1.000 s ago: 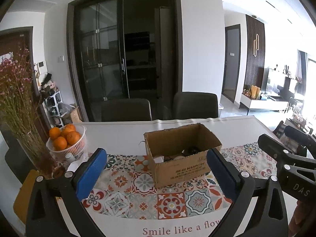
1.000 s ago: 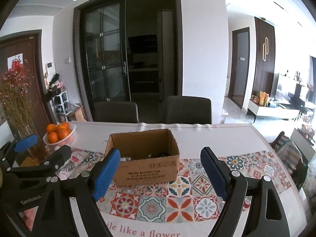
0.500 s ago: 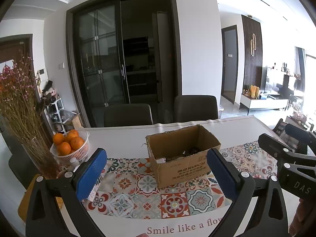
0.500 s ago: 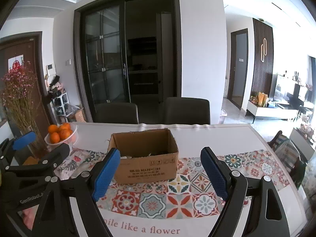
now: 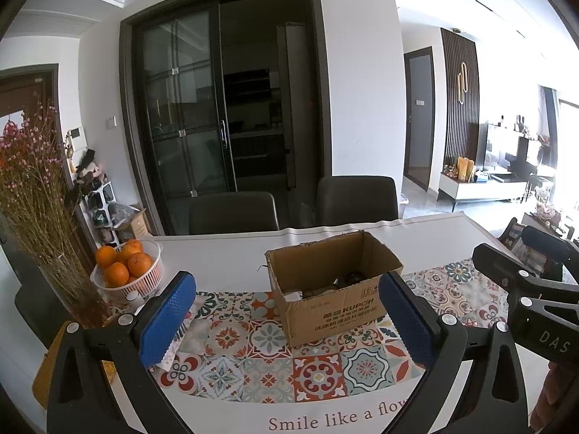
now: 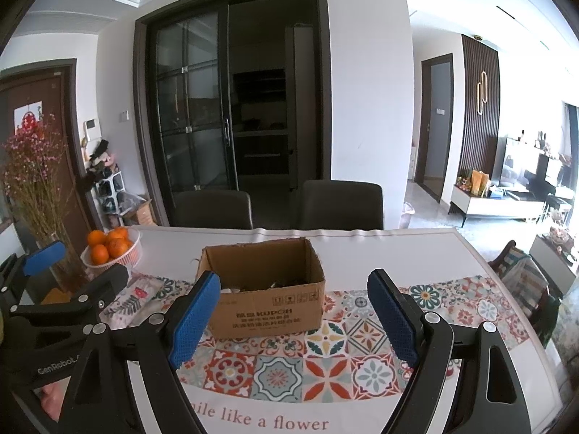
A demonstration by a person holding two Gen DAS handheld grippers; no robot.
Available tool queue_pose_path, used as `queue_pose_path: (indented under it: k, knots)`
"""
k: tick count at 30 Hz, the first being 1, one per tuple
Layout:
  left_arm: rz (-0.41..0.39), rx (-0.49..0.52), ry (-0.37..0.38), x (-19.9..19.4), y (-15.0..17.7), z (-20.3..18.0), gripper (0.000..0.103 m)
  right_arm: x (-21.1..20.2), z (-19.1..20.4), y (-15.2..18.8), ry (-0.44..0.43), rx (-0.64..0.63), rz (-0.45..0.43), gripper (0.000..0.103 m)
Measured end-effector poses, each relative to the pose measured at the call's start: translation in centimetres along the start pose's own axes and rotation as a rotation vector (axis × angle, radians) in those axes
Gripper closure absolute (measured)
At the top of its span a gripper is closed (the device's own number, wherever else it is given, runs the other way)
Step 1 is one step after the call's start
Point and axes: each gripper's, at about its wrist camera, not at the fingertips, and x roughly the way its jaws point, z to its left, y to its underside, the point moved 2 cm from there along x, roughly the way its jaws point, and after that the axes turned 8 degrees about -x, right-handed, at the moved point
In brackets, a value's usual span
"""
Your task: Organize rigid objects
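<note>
While hovering above the near edge of the tabletop [image 6: 398,253], both held wide apart and empty: left gripper [image 5: 289,318] and right gripper [image 6: 293,314], blue pads spread with nothing between the jaws. Straight ahead of both, resting on the patterned tile runner [image 6: 325,361]: an open cardboard box [image 6: 264,289], with small dark items lying low inside, too indistinct to name. Long axis of the box running across the view, left to right, printed long side facing the jaws. Seen centred between the right gripper's pads, and a little right of centre from the left gripper. Likely the nearer of the two: the right hand, though only by a slight margin. Off to the left, well apart from the box: a white basket of oranges [image 5: 126,271] beside a vase of dried flowers [image 5: 32,188].
</note>
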Motion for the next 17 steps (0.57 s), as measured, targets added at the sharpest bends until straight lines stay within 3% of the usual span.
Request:
queue_pose_path:
  k: [17]
  knots:
    - [-0.002, -0.001, -0.002, 0.02, -0.41, -0.16, 0.0, 0.11, 0.02, -0.04, -0.012, 0.006, 0.01, 0.019]
